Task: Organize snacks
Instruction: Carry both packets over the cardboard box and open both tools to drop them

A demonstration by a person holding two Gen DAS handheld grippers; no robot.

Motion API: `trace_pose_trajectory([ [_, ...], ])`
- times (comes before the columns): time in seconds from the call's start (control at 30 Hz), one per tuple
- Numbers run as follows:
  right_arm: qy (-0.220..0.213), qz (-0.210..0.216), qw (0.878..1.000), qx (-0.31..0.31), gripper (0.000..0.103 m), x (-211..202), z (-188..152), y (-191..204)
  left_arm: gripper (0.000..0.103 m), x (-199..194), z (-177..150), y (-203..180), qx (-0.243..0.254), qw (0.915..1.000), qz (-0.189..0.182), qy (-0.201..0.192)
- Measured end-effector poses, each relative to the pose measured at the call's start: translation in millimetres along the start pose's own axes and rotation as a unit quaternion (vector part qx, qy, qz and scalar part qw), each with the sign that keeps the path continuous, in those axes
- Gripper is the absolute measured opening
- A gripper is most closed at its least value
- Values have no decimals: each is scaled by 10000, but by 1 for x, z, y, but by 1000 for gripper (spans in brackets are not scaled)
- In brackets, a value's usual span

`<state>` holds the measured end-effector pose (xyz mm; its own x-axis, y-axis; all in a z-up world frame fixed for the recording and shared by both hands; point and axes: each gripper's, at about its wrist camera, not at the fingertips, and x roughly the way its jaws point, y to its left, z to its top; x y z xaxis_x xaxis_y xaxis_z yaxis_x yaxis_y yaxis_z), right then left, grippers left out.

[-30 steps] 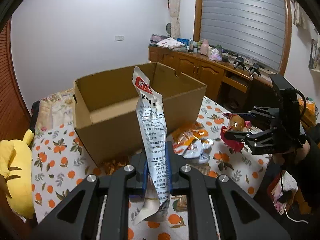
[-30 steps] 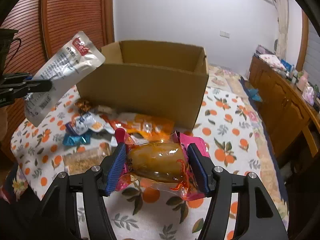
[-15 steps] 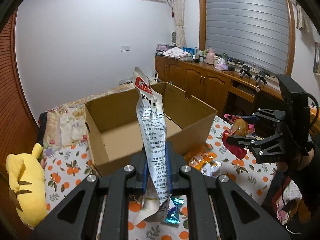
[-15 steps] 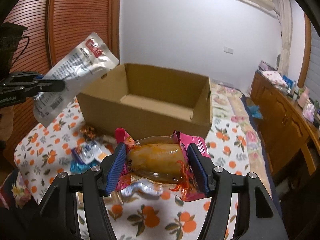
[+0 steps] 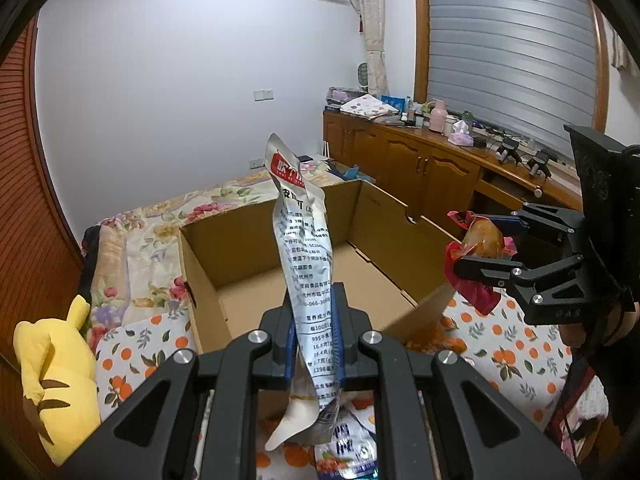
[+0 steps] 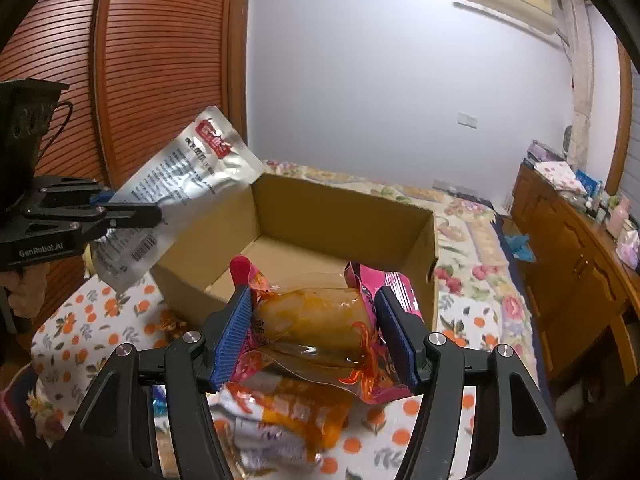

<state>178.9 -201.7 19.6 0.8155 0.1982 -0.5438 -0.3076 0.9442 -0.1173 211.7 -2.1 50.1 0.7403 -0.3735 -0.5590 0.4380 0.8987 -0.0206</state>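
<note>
My left gripper (image 5: 314, 340) is shut on a tall silver snack pouch (image 5: 304, 248) with a red label, held upright above the near wall of the open cardboard box (image 5: 208, 308). The same pouch (image 6: 176, 196) shows at the left of the right wrist view, beside the box (image 6: 416, 248). My right gripper (image 6: 314, 332) is shut on a pink-and-clear packet holding an orange snack (image 6: 316, 316), just before the box's near edge. From the left wrist view that gripper (image 5: 484, 244) and its packet (image 5: 482, 240) hang at the box's right side. The box looks bare inside.
Several loose snack packets (image 6: 288, 412) lie on the orange-print cloth (image 5: 512, 356) in front of the box. A yellow plush toy (image 5: 52, 372) sits at the left. Wooden cabinets (image 5: 420, 168) with bottles line the right wall; a slatted wooden door (image 6: 140, 80) stands left.
Both grippers have risen and moved toward the box with their packets still held. The box's inside now shows from above, and the loose snacks have dropped low in view.
</note>
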Motion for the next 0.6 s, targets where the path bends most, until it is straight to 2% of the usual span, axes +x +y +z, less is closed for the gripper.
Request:
trace_pose_trajectory([
  [0.27, 34, 196, 9998, -81, 65, 38, 20, -9, 11, 35, 13, 19, -126, 9998, 62, 154],
  [0.6, 339, 422, 9985, -112, 65, 92, 19, -13, 11, 72, 13, 34, -197, 9987, 177, 436],
])
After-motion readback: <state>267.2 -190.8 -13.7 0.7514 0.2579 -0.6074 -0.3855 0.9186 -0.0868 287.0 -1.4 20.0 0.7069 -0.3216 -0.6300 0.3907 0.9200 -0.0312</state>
